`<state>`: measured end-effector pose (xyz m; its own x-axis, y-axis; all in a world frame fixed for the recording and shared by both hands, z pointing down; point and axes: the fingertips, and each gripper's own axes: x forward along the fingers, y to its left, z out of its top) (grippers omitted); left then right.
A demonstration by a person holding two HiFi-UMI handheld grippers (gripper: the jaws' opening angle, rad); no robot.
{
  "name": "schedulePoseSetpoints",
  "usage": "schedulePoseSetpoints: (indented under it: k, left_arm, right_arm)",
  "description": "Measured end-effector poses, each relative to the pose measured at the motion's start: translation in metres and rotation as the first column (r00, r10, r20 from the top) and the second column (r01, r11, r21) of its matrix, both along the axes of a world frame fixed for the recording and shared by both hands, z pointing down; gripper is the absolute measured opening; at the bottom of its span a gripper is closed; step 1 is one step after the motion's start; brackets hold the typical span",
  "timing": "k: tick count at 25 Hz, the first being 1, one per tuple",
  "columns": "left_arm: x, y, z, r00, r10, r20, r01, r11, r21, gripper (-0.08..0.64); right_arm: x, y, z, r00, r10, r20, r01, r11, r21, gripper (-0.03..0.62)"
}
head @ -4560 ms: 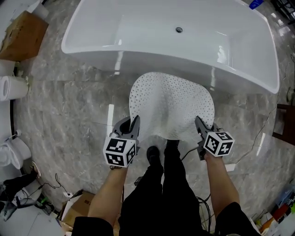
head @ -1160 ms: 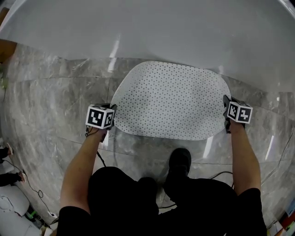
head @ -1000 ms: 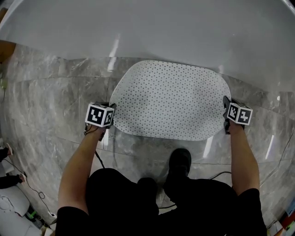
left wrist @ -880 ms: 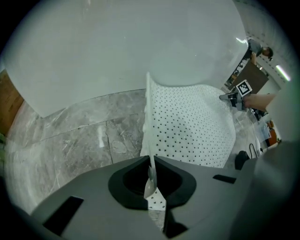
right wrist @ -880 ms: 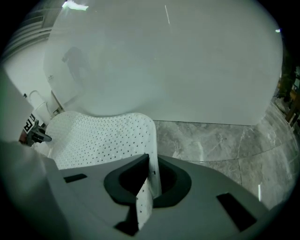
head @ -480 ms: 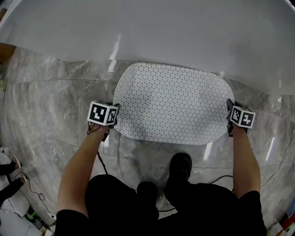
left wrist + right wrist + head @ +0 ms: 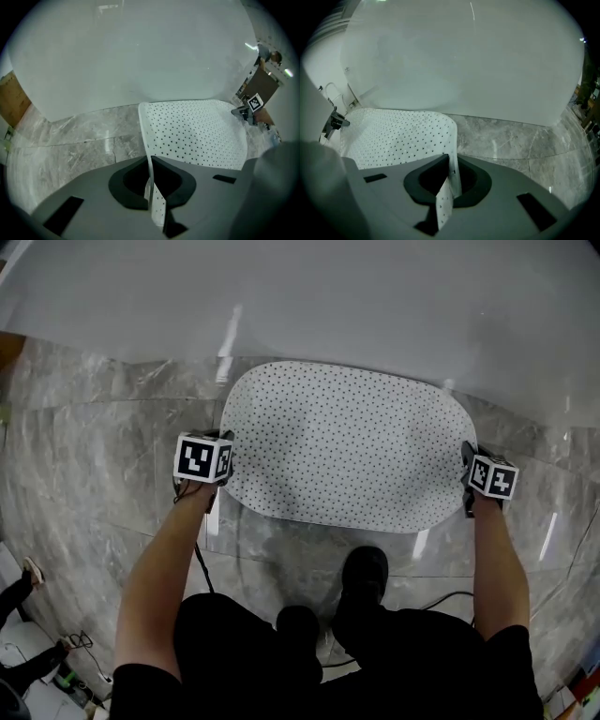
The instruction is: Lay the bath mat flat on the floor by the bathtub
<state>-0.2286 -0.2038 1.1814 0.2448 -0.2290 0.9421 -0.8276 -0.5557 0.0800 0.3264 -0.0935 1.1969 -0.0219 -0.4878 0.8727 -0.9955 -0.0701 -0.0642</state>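
- Left gripper [image 7: 225, 463] is clamped on the bath mat's [image 7: 347, 446] left edge, with the mat spreading toward its 3 o'clock.
- Right gripper [image 7: 466, 482] pinches the right edge, with the mat at its 9 o'clock.
- Bathtub [image 7: 328, 306] sits at the mat's 12 o'clock.

Left claw [image 7: 150, 177]: grey, marker cube on top, tilted steeply down, jaws pinched on left edge of white dotted bath mat [image 7: 347, 442].
Right claw [image 7: 449, 174]: same tilt, jaws pinched on mat's right edge.
Left forearm [image 7: 167, 563]: bare, stretched forward.
Right forearm [image 7: 494, 563]: bare, stretched forward, well apart from the other.

Glossy bathtub [image 7: 375, 296], matt perforated mat [image 7: 347, 442], polished marble floor [image 7: 94, 456].
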Motion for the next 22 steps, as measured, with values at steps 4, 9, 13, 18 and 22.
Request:
schedulePoseSetpoints:
  k: [4,9,13,18,22]
  left_arm:
    - [0.008,-0.003,0.006,0.998,0.037,0.050,-0.038,0.999,0.014,0.015]
    - [0.003,-0.003,0.013,0.996,0.041,0.085,-0.042,0.999,0.007,0.015]
    - [0.000,-0.002,0.015,0.997,0.027,0.067,-0.028,1.000,0.003,0.023]
    - [-0.001,0.004,0.019,0.999,0.024,0.036,-0.024,1.000,-0.006,0.110]
    - [-0.011,0.001,0.019,0.992,0.060,0.109,-0.065,0.997,0.038,0.059]
  right_arm:
    - [0.006,0.008,0.005,0.999,0.021,0.027,-0.020,1.000,-0.016,0.029]
    - [0.004,-0.004,0.004,0.997,-0.056,-0.050,0.055,0.998,-0.023,0.028]
    - [0.007,-0.007,0.004,0.999,-0.043,-0.027,0.043,0.999,-0.006,0.039]
    - [0.011,0.016,0.014,1.000,0.023,0.018,-0.023,1.000,0.000,0.112]
    - [0.010,0.030,0.018,0.999,0.025,0.027,-0.025,1.000,-0.011,0.097]
